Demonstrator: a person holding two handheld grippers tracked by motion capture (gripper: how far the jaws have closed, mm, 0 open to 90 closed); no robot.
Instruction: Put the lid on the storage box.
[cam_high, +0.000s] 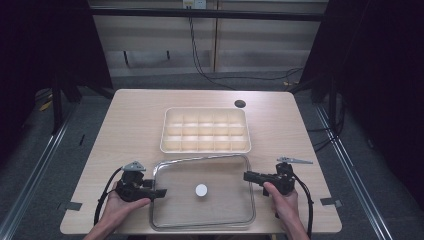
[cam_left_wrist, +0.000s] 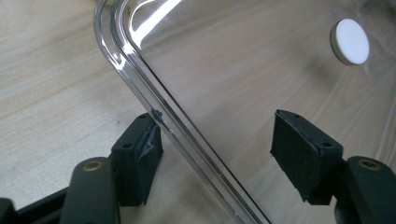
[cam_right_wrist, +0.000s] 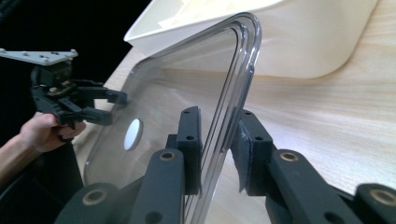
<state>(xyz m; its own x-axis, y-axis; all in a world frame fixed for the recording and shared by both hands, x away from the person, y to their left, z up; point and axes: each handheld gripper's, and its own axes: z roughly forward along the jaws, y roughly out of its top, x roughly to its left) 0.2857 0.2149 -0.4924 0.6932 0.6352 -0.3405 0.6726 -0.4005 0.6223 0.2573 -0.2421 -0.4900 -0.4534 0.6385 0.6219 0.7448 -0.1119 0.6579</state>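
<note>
Wooden table (cam_high: 130, 115), clear lid (cam_high: 220, 175), grippers

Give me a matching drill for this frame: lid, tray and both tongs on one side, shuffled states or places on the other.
Things:
1. clear plastic rectangular lid
2. cream compartment tray
3. left tongs
4. right tongs

States:
A. shut on the lid's edge
B. open, jaws either side of the lid's rim
C. behind the lid, farther from the person
D. has a round white knob at its middle

Pairs: 1-D, 2-C, 3-B, 4-A
</note>
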